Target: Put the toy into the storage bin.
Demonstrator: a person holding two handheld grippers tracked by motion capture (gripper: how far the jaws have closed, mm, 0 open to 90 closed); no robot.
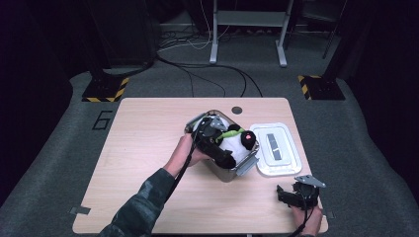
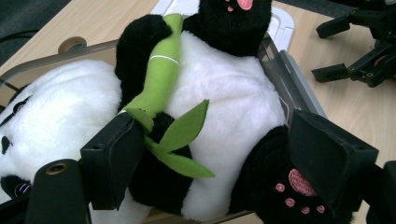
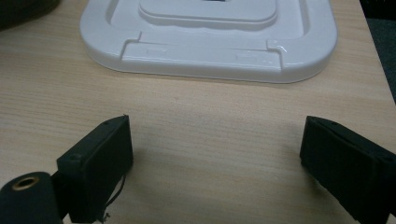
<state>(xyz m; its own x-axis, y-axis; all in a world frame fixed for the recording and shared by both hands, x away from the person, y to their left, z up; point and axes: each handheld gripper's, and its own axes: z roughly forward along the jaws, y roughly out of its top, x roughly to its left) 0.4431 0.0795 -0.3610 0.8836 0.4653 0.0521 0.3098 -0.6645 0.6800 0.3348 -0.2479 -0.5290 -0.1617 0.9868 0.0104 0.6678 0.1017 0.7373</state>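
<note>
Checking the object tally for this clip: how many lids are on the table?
1. The white lid lies flat on the table, just right of the clear box holding the panda toy. Another could be hidden beneath the box.

Light wood tabletop [image 1: 148, 163] w/ rounded corners, round grey grommet hole [image 1: 237, 110] near far edge. Grey carpet floor [image 1: 59, 148] w/ marking "6" [image 1: 102, 120]. Black cables [image 1: 217, 74] beyond. Two black bases w/ yellow-black hazard stripes [image 1: 104, 91], [image 1: 320, 87]. White metal frame legs [image 1: 247, 29] at back.
</note>
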